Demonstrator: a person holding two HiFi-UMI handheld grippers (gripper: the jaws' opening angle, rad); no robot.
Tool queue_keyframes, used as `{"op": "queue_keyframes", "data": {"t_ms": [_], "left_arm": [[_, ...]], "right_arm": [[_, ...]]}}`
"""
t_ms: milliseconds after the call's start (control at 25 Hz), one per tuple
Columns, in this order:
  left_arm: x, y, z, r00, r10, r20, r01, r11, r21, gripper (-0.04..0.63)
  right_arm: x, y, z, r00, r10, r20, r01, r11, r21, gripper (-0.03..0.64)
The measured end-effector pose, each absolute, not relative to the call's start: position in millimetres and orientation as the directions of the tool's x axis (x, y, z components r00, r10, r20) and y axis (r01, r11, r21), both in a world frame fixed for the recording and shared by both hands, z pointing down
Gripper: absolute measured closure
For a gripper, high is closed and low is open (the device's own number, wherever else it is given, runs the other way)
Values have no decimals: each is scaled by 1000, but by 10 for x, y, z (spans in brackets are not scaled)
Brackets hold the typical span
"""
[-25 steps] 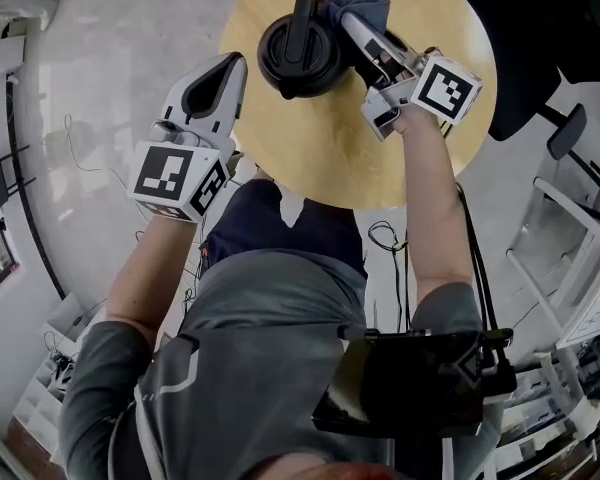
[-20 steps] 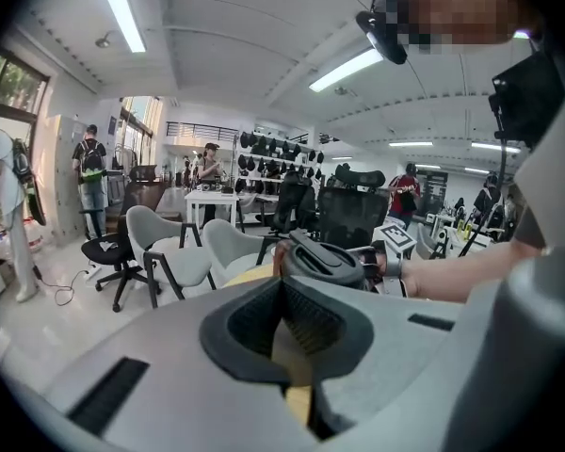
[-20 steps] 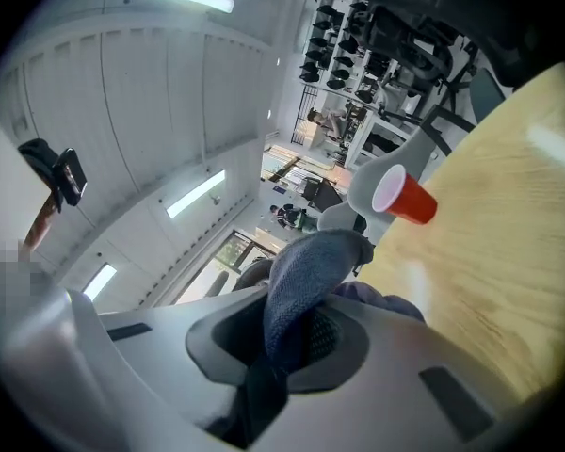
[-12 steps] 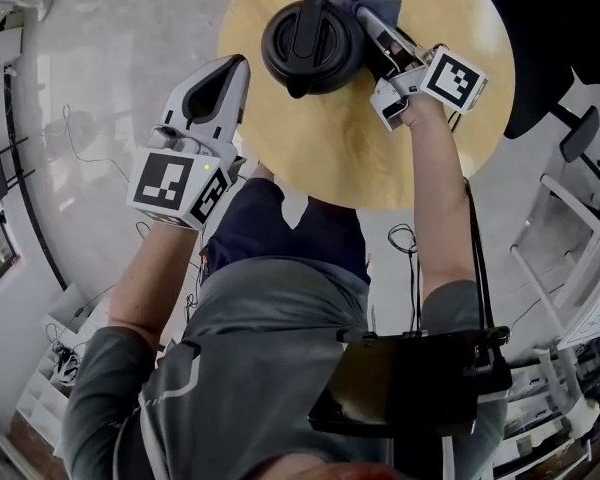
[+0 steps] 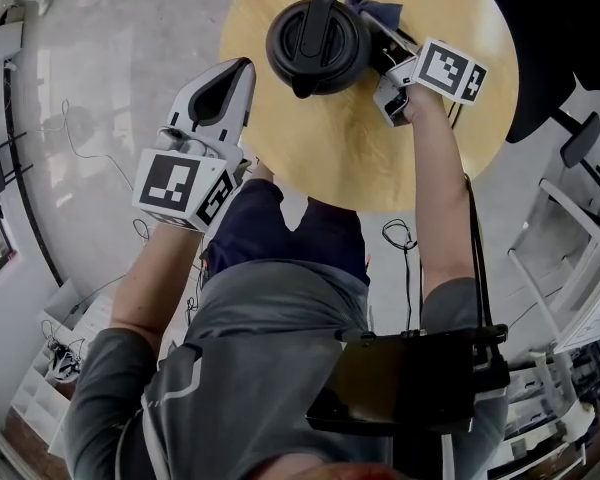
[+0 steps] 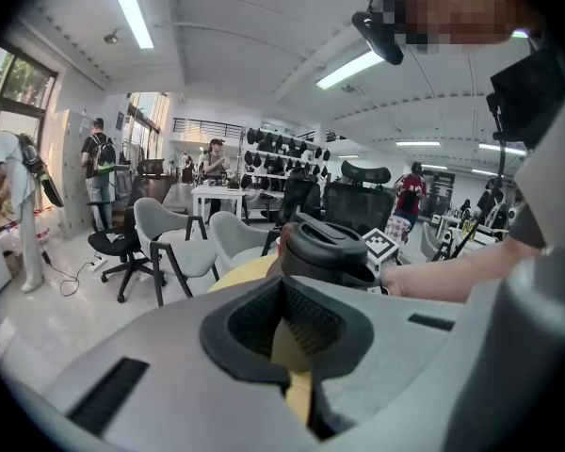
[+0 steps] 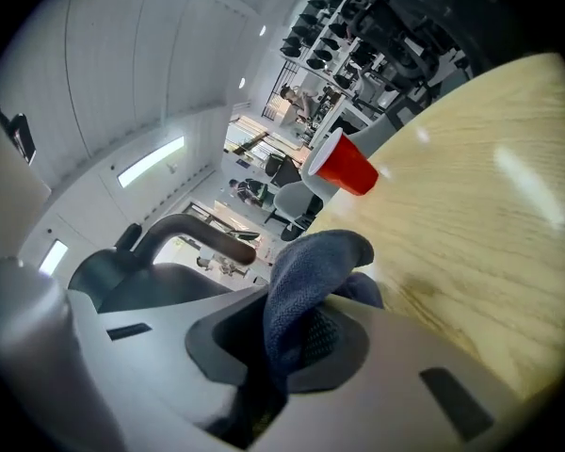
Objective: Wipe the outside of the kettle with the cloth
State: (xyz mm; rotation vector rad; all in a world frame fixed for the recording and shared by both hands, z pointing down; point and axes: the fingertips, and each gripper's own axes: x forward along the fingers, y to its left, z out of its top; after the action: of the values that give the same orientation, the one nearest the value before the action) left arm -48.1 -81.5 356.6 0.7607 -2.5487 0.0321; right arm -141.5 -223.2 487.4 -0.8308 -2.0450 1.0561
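A kettle (image 5: 318, 33) stands on a round table (image 5: 360, 158), close on the left of the right gripper (image 7: 282, 347). A cloth (image 7: 311, 281) is pinched between that gripper's jaws and bunches out ahead of them, beside the kettle. Farther ahead of the right gripper, a cup (image 7: 344, 166) stands on the same table. The left gripper (image 6: 292, 347) hangs off the table's near edge with nothing between its closed jaws; the kettle lies ahead of it and slightly right. Chairs (image 6: 169, 238) stand ahead to its left.
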Motion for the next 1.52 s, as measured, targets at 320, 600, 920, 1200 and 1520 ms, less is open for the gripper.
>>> {"op": "queue_keyframes", "data": {"t_ms": [320, 600, 920, 1200, 1520], "left_arm": [[-427, -791, 3470, -750, -490, 445, -507, 857, 88, 586], [-423, -762, 3354, -763, -464, 451, -489, 870, 66, 588], [-377, -709, 2980, -764, -480, 431, -511, 858, 49, 587], [-261, -583, 2683, -755, -513, 408, -551, 834, 29, 586], [-336, -538, 2403, -718, -614, 327, -635, 770, 51, 586]], "right_arm": [[-1383, -2283, 5026, -548, 747, 375, 187, 547, -816, 561], [-1466, -2291, 5102, -572, 698, 431, 166, 613, -772, 561], [-1281, -2606, 5114, -590, 595, 546, 180, 756, -629, 560], [-847, -2925, 4933, -602, 513, 612, 124, 817, -564, 560], [-497, -2968, 4003, -728, 482, 487, 171, 816, -552, 560]]}}
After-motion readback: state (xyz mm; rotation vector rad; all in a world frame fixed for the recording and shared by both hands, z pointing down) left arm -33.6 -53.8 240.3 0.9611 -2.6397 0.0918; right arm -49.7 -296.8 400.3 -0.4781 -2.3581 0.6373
